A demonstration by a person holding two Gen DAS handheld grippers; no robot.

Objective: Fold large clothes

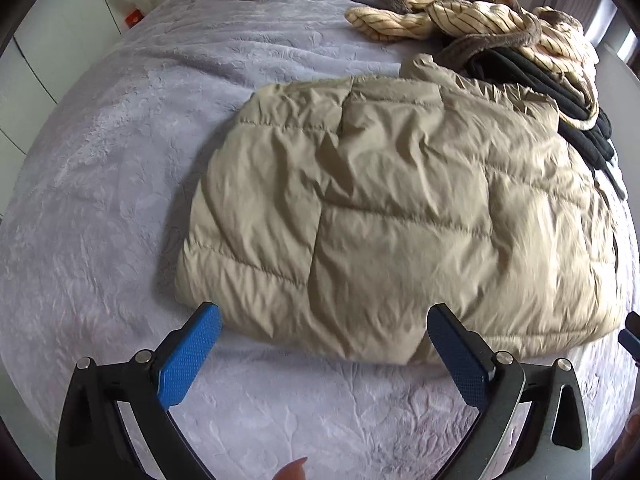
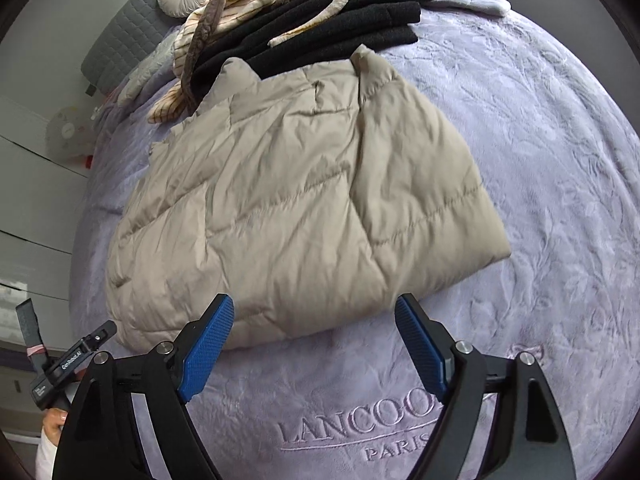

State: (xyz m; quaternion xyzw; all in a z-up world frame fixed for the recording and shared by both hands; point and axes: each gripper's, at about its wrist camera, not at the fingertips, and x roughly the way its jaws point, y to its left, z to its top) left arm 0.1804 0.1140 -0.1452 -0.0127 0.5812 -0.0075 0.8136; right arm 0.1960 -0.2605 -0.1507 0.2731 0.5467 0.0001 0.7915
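Jaws of the left gripper (image 1: 324, 330) stand spread wide in the left wrist view, its two blue textured pads (image 1: 188, 360) bare, hovering at the near hem of one folded beige quilted puffer jacket (image 1: 392, 216) without pinching it. The jacket lies flat on a lilac plush blanket (image 1: 120, 160); beyond it sit one cream striped garment (image 1: 460, 16) and one stack of black knitwear (image 1: 560, 92).

In the right wrist view the right gripper (image 2: 314, 320) is likewise splayed and empty, just short of the jacket's (image 2: 288, 208) near edge. The blanket (image 2: 560, 200) bears embroidered lettering, "LANCOO…" over "PARIS" (image 2: 360, 428), partly hidden. The black stack (image 2: 344, 20) touches the jacket's collar.
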